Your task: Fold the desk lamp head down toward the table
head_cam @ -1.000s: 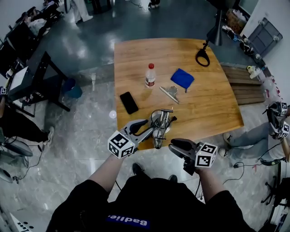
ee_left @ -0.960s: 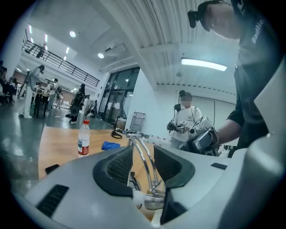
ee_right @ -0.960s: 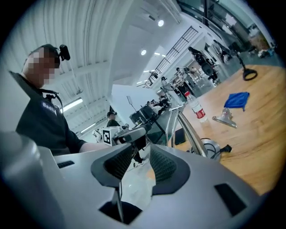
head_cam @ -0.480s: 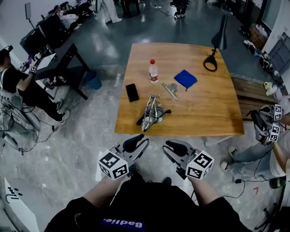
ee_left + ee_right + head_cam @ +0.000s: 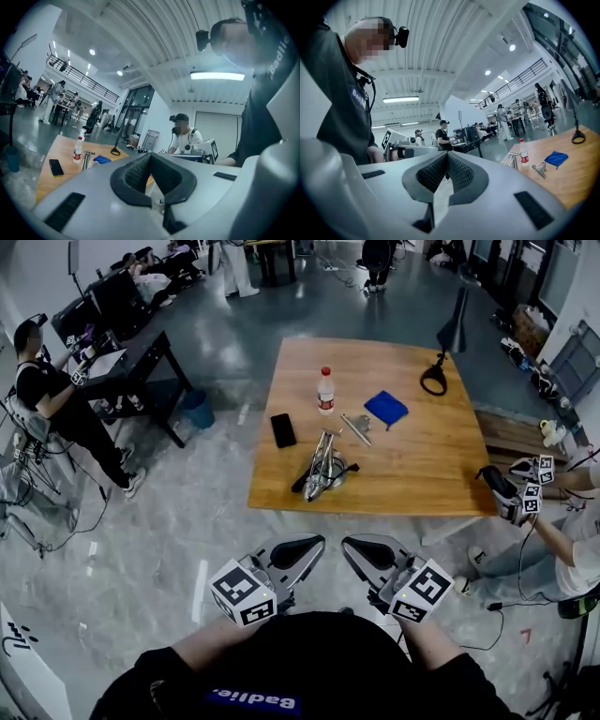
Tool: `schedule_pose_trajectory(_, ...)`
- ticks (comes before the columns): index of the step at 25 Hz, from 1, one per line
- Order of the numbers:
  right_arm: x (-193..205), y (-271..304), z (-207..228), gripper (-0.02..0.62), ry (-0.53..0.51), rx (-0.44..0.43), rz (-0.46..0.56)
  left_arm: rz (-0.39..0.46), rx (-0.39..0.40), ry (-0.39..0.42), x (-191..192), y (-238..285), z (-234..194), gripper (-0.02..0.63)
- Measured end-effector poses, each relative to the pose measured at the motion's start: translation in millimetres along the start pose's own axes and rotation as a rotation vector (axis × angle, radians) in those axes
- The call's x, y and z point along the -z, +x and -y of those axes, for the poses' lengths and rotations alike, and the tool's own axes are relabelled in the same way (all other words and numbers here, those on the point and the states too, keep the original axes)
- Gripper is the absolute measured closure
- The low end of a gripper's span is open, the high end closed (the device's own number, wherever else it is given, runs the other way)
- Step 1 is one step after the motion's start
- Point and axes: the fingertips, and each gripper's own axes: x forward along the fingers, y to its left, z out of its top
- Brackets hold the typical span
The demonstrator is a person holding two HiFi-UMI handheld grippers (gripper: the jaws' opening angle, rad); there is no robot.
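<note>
A silver desk lamp [image 5: 322,468] lies folded low on the wooden table [image 5: 412,474], near its front edge; it also shows small in the left gripper view [image 5: 86,159] and the right gripper view [image 5: 512,159]. Both grippers are held close to my body, well short of the table and apart from the lamp. My left gripper [image 5: 309,545] is shut with nothing in it, its pads meeting at the tip [image 5: 150,155]. My right gripper [image 5: 356,547] is likewise shut and empty [image 5: 446,154].
On the table stand a red-capped bottle [image 5: 325,391], a black phone [image 5: 283,430], a blue cloth [image 5: 386,409], a metal clip [image 5: 357,427] and a black lamp [image 5: 441,371]. Another person's gripper [image 5: 520,493] is at the table's right; a seated person [image 5: 47,395] is left.
Both grippers drew back from the lamp at the table's edge toward my body, rose, and went from open to shut. The lamp stayed lying on the table.
</note>
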Motion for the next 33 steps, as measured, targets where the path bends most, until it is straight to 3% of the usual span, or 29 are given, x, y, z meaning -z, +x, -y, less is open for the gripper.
schedule_pose_trajectory(7, -1, 17, -37, 0.591, -0.063, 0.04, 0.011, -0.015, 0.053, 0.021, 6, -32, 6, 0.597)
schedule_pose_trajectory(14, 8, 19, -51, 0.591, -0.047, 0.069, -0.014, -0.027, 0.076, 0.006, 16, -45, 17, 0.597)
schedule_pose_trajectory(33, 14, 2, -59, 0.591, -0.022, 0.116, -0.025, -0.031, 0.101, 0.01, 20, -46, 37, 0.597)
